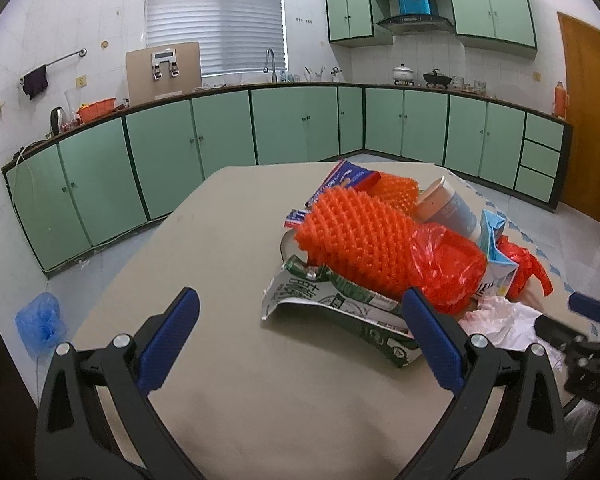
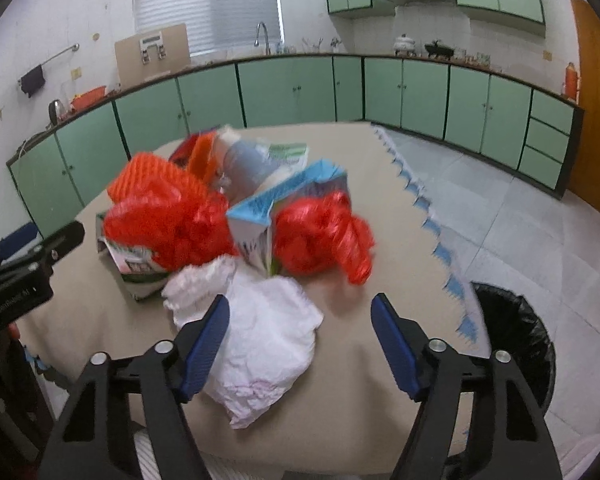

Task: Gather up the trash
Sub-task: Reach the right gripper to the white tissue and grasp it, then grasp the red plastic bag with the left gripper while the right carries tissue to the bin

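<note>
Right claw (image 2: 300, 338): wide open, empty; white crumpled paper (image 2: 260, 348) between its fingers on tabletop (image 2: 360, 216). Left claw (image 1: 300, 332): wide open, empty; green wrapper (image 1: 340, 304) just ahead. Risk: loose pile ahead scattering if nudged.

- A crumpled white tissue (image 2: 260, 344) is seen lying on the bench, directly ahead of the right tool, partly between its blue fingers.
- Crinkled red plastic bags (image 2: 320, 236) are heaped just beyond it.
- A blue-and-white carton (image 2: 276, 204) is tipped between them.
- A flattened green-and-white wrapper (image 1: 340, 304) lies ahead of the left tool, beneath an orange spiky mesh (image 1: 352, 240).
</note>
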